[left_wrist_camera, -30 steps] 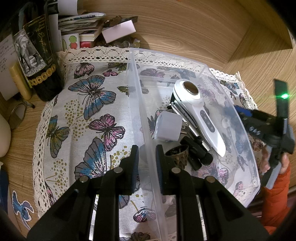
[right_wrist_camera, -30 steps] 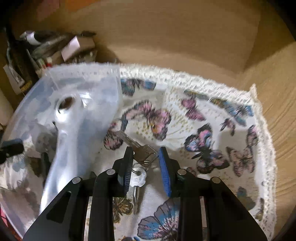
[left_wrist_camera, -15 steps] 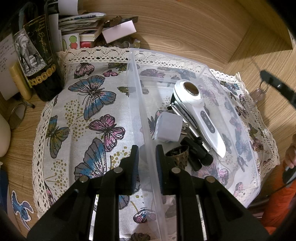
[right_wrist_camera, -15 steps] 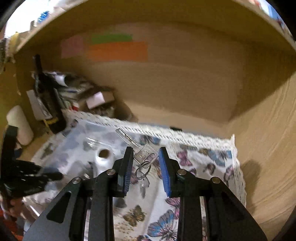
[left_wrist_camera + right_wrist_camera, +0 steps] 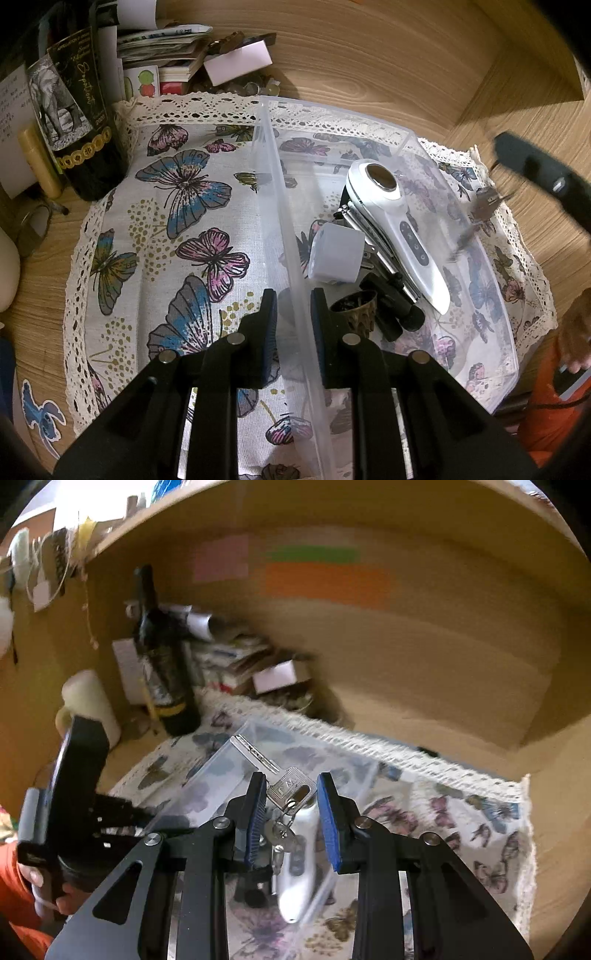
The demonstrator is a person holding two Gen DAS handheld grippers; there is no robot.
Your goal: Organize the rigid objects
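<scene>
The landmark here is the clear plastic bin [image 5: 402, 147], which sits on a butterfly-print cloth [image 5: 192, 221] spread over the wooden bench [image 5: 369, 55].

The left tongs [image 5: 293, 321] are clamped on the bin's near-left wall, 1 blue pad outside it and 1 inside. In the right wrist view the left tongs [image 5: 122, 812] show at the bin's left edge, held by a hand [image 5: 44, 886] with an orange sleeve behind it.

Inside the bin lie a white handheld device [image 5: 399, 225] with a round dark window and 3 buttons, a frosted white cube [image 5: 336, 254] just left of it, a small bronze cup [image 5: 354, 306] and a black tool [image 5: 391, 306] nearest the left tongs, and a metal folding piece partly hidden under the white device.

The right tongs [image 5: 291, 805] are closed on the head of a silver key [image 5: 286, 786], raised in the air above the bin; its blade points up and away, and a ring with smaller keys [image 5: 282, 834] hangs below it. In the left wrist view the key bunch [image 5: 480, 210] appears blurred over the bin's right wall.

Beyond the bin's far-left corner, off the cloth, stand a dark wine bottle [image 5: 77, 122] and a stack of papers and boxes [image 5: 177, 48].
</scene>
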